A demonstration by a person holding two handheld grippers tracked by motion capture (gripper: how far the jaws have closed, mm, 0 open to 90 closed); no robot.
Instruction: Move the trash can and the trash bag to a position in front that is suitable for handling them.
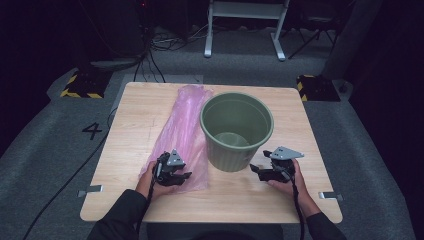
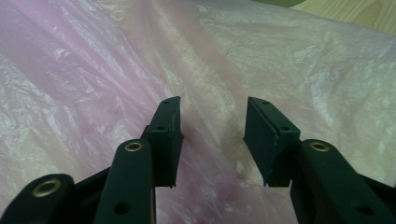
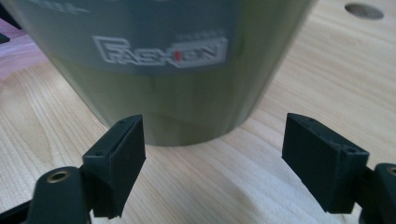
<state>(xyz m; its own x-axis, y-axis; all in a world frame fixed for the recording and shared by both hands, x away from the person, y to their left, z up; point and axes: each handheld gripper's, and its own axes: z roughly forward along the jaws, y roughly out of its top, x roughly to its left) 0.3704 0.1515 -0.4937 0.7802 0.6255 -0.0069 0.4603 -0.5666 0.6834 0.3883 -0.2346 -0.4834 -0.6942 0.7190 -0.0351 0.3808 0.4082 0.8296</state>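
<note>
High view puts the pink plastic bag (image 1: 177, 132) flat along the left half of the wooden table (image 1: 300, 200), its right edge touching the green bin (image 1: 237, 131) standing upright at centre. Your left gripper (image 1: 172, 170) sits over the bag's near end, jaws apart with film between them; your right gripper (image 1: 272, 167) waits just beside the bin's base, jaws wide apart and empty. Expect the bag to be light, limp and slick, so pinch a raised fold near its edge. The bin looks stiff and light; its rim likely offers the surest hold.
</note>
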